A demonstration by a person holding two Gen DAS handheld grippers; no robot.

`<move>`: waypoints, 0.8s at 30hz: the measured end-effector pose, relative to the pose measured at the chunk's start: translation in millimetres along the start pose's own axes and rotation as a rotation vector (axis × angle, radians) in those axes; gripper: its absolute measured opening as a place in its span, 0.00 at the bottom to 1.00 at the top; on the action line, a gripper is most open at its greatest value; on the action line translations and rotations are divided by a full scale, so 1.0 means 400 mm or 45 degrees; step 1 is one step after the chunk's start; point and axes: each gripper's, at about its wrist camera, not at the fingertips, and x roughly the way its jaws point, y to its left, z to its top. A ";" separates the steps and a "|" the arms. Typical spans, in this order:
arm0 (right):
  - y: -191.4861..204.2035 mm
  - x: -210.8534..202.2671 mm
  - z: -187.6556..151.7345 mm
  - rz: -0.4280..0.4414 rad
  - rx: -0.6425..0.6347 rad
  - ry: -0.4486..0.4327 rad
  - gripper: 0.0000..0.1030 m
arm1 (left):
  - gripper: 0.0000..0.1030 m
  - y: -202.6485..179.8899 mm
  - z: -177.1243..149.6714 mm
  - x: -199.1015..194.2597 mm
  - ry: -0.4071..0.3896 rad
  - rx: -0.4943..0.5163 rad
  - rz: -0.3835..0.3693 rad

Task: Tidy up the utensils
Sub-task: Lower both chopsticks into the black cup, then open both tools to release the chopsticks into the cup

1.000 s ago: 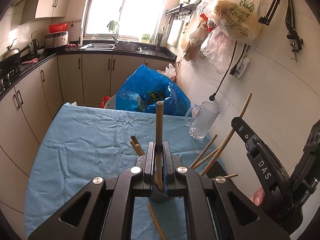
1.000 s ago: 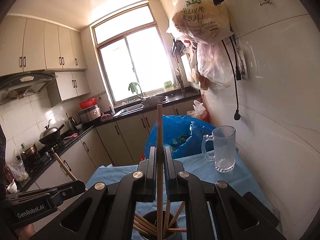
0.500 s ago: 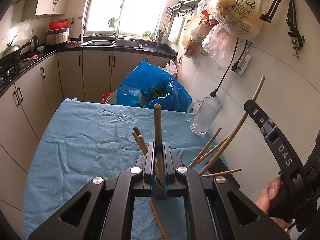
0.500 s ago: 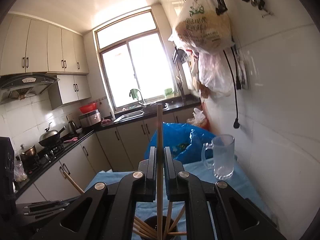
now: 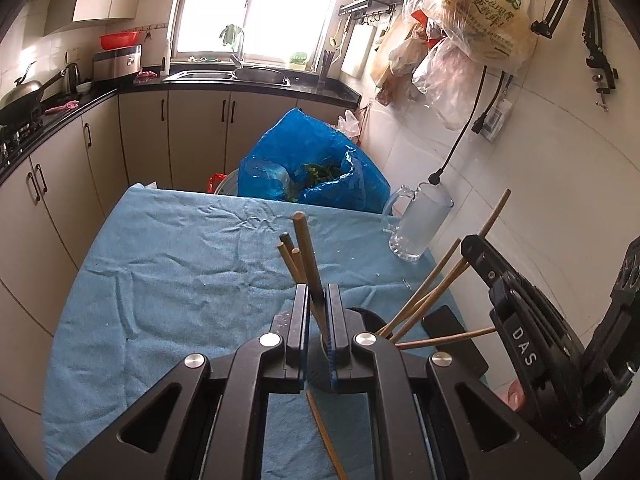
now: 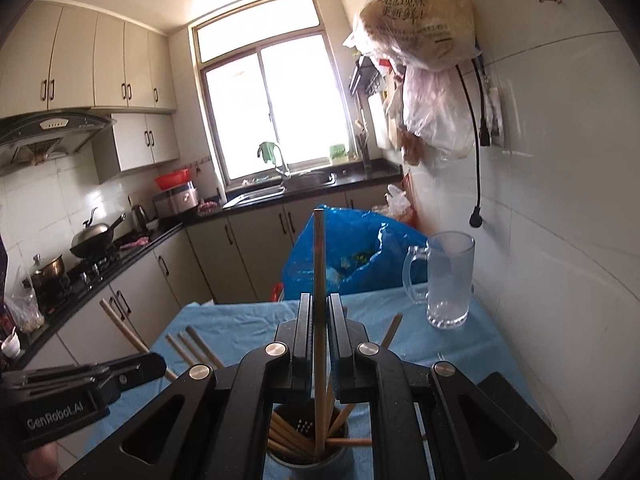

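Note:
My left gripper (image 5: 319, 300) is shut on a wooden chopstick (image 5: 306, 256) that leans up and left over the blue cloth (image 5: 180, 280). A few more chopsticks (image 5: 287, 260) show just beyond its fingers. My right gripper (image 6: 319, 300) is shut on an upright chopstick (image 6: 319, 264) whose lower end stands inside a dark cup (image 6: 308, 456) holding several chopsticks. In the left wrist view the right gripper (image 5: 480, 252) is at the right, and the cup's chopsticks (image 5: 432, 288) fan out beside it. The left gripper (image 6: 152, 362) shows at lower left in the right wrist view.
A glass mug (image 5: 416, 224) stands at the cloth's far right by the tiled wall. A blue bag (image 5: 312, 168) sits behind the table. One chopstick (image 5: 324, 436) lies on the cloth under my left gripper. A dark flat object (image 5: 452, 336) lies near the cup.
The chopstick in my left gripper has tipped from upright to leaning left. In the left wrist view the right gripper rose and then came back down over the cup.

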 end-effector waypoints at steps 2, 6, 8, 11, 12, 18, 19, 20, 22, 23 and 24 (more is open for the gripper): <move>-0.007 0.000 -0.004 -0.002 0.009 0.015 0.08 | 0.07 0.002 -0.003 0.001 0.001 -0.003 0.010; -0.024 -0.006 -0.004 0.019 0.047 0.046 0.18 | 0.15 0.004 -0.001 -0.001 0.016 -0.014 0.003; -0.028 -0.017 -0.001 0.027 0.058 0.042 0.22 | 0.29 0.003 0.002 -0.009 0.001 -0.023 0.007; -0.031 -0.046 0.004 0.036 0.072 0.017 0.27 | 0.31 0.004 0.000 -0.025 -0.018 -0.023 0.015; -0.031 -0.056 0.006 0.041 0.076 0.009 0.28 | 0.31 0.005 0.000 -0.030 -0.017 -0.028 0.009; -0.049 -0.142 0.010 0.075 0.121 -0.038 0.31 | 0.34 0.017 -0.018 -0.090 -0.057 -0.036 0.004; -0.051 -0.155 0.007 0.079 0.124 -0.041 0.32 | 0.34 0.020 -0.024 -0.100 -0.062 -0.035 0.005; -0.055 -0.172 0.001 0.084 0.126 -0.045 0.34 | 0.35 0.026 -0.032 -0.110 -0.066 -0.037 0.005; -0.063 -0.197 -0.017 0.092 0.131 -0.041 0.35 | 0.37 0.041 -0.051 -0.126 -0.068 -0.042 0.010; -0.066 -0.204 -0.025 0.096 0.136 -0.034 0.36 | 0.37 0.050 -0.064 -0.132 -0.064 -0.041 0.020; -0.070 -0.212 -0.039 0.104 0.142 -0.021 0.37 | 0.37 0.058 -0.076 -0.136 -0.062 -0.042 0.026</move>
